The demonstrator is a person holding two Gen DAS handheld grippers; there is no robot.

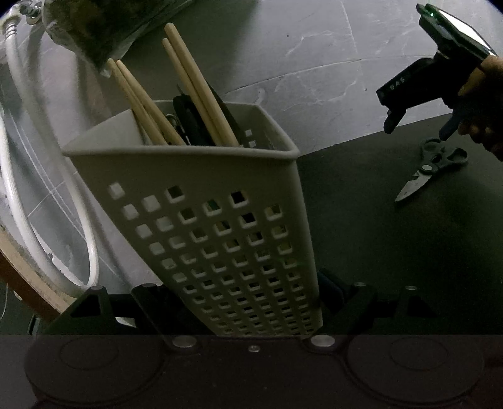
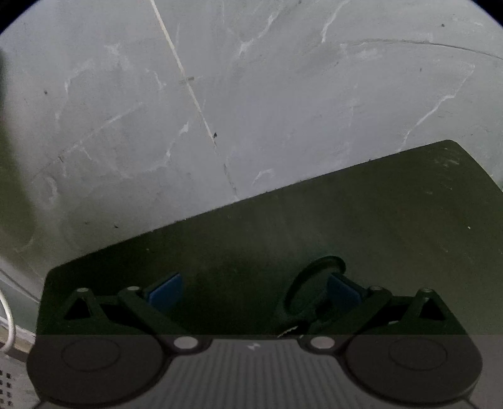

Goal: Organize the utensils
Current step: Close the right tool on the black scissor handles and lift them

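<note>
A white perforated utensil holder [image 1: 220, 220] fills the left wrist view, tilted, with my left gripper [image 1: 251, 292] shut on its lower part. Wooden chopsticks [image 1: 195, 91] and dark-handled tools [image 1: 188, 122] stick out of its top. Dark scissors [image 1: 430, 171] lie on the dark table [image 1: 393, 251] at the right. A hand holds my right gripper [image 1: 418, 129] just above them, pointing down. In the right wrist view, my right gripper [image 2: 254, 294] is open, and a scissor handle loop [image 2: 309, 289] lies beside its right blue pad [image 2: 344, 292].
A grey marbled floor [image 2: 220, 94] lies beyond the table edge [image 2: 251, 196]. In the left wrist view, a white hose [image 1: 19, 188] curves at the left and a clear bag with dark contents [image 1: 94, 28] sits at the top left.
</note>
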